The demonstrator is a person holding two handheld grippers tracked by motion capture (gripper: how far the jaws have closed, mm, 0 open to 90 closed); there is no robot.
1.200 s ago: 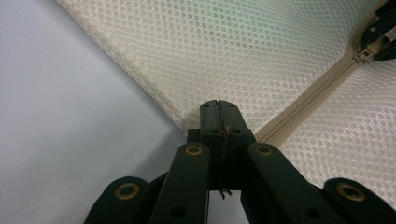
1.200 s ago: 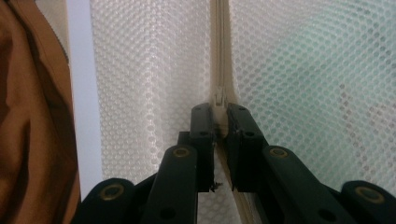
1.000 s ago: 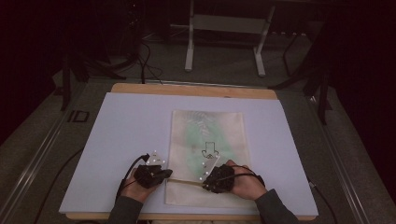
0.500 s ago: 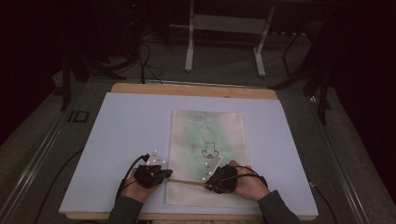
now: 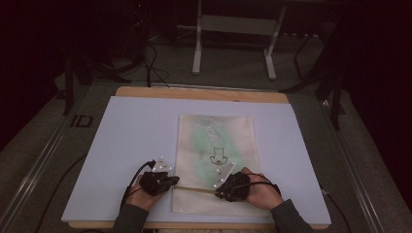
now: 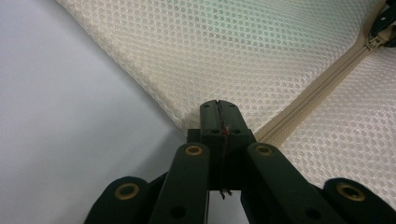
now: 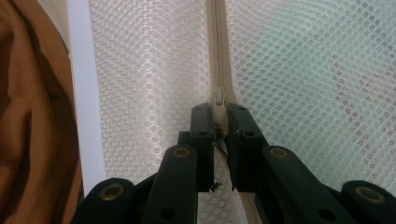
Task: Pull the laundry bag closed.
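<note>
Cream mesh zipper pouch (image 5: 216,160) lies flat on the white tabletop (image 5: 131,131), zipper (image 7: 217,51) running across its near end. Left hand-held gripper (image 6: 218,113) jaws pressed together, pinching the pouch's corner at the zipper's end. Right hand-held gripper (image 7: 218,116) jaws nipped on the zipper pull (image 7: 218,99), a narrow gap between them.

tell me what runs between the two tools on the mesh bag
The beige zipper of the mesh bag spans from left tool to right tool, in the high view.
</note>
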